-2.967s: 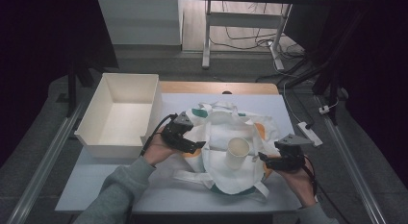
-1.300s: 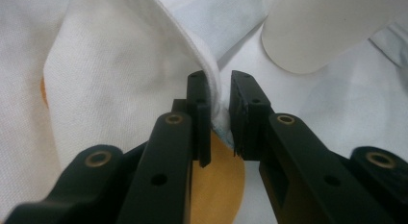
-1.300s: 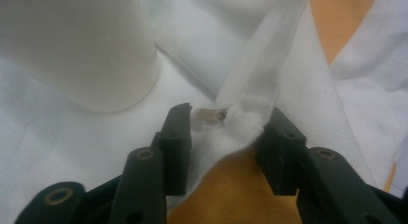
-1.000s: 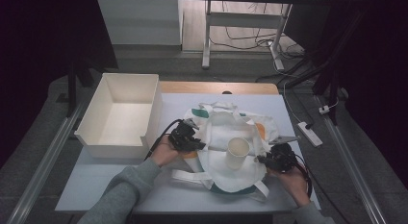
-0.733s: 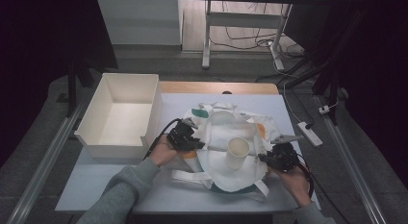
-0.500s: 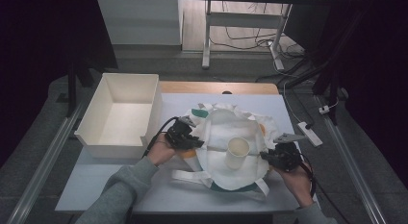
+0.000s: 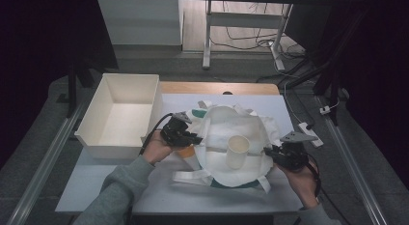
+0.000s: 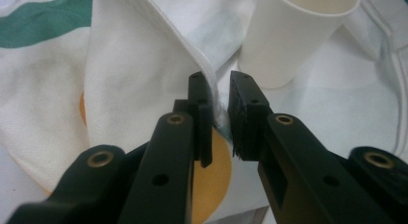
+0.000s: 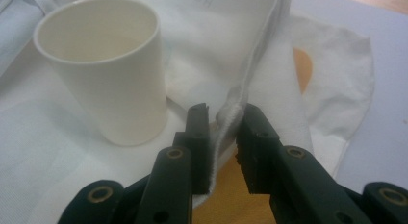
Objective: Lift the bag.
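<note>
A white cloth bag (image 7: 226,123) with green and orange print lies spread on the table. A white paper cup (image 7: 238,150) stands upright on it. My left gripper (image 7: 195,138) is shut on the bag's left hem, which rises in a fold between the jaws in the left gripper view (image 8: 219,89), with the cup (image 8: 293,36) just beyond. My right gripper (image 7: 267,151) is shut on the bag's right hem. In the right gripper view (image 9: 223,116) the stitched edge runs up between the jaws, and the cup (image 9: 106,65) stands to their left. Both sides of the bag are raised a little.
An empty white box (image 7: 112,148) stands at the table's left, close to my left hand. A white mat covers the table, with a wooden strip (image 7: 217,87) at the back. A power strip (image 7: 308,131) lies on the floor to the right.
Both hands have risen slightly with the bag's hems in the jaws, so the cloth's sides stand higher around the cup. The cup has stayed in place.
</note>
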`<state>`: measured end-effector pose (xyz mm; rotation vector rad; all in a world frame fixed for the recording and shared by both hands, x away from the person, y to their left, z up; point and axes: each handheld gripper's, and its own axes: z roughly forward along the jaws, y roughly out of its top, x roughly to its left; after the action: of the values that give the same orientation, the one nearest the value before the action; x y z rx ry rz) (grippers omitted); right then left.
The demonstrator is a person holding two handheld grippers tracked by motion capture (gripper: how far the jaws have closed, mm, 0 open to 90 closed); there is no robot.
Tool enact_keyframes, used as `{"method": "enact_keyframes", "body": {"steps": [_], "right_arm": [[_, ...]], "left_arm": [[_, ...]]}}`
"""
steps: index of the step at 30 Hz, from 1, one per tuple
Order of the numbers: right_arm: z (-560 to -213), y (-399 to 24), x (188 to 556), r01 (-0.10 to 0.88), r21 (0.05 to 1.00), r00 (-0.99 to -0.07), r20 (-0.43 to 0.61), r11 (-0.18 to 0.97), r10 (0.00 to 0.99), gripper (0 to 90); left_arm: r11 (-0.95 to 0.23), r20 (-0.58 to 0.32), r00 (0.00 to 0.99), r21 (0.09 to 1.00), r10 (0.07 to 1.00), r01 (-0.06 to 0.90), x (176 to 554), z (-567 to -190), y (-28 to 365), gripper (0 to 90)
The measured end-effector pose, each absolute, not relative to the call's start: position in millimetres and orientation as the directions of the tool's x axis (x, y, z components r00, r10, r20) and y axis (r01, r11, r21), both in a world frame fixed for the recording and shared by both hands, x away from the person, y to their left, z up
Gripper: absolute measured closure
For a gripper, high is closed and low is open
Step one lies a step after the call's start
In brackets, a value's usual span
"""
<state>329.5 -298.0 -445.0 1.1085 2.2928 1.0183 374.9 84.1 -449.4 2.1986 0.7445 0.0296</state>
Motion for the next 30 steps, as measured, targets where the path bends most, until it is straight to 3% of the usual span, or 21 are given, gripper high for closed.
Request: {"method": "enact_keyframes", "body": {"steps": [30], "right_arm": [[-424,-301,324,0.428,0.825,-0.595,-0.051,0.37,0.802,75.7]], "left_arm": [[-0.423,-0.204,0.83,0.783,0.519,0.457,367,-419,108,80.5]]}}
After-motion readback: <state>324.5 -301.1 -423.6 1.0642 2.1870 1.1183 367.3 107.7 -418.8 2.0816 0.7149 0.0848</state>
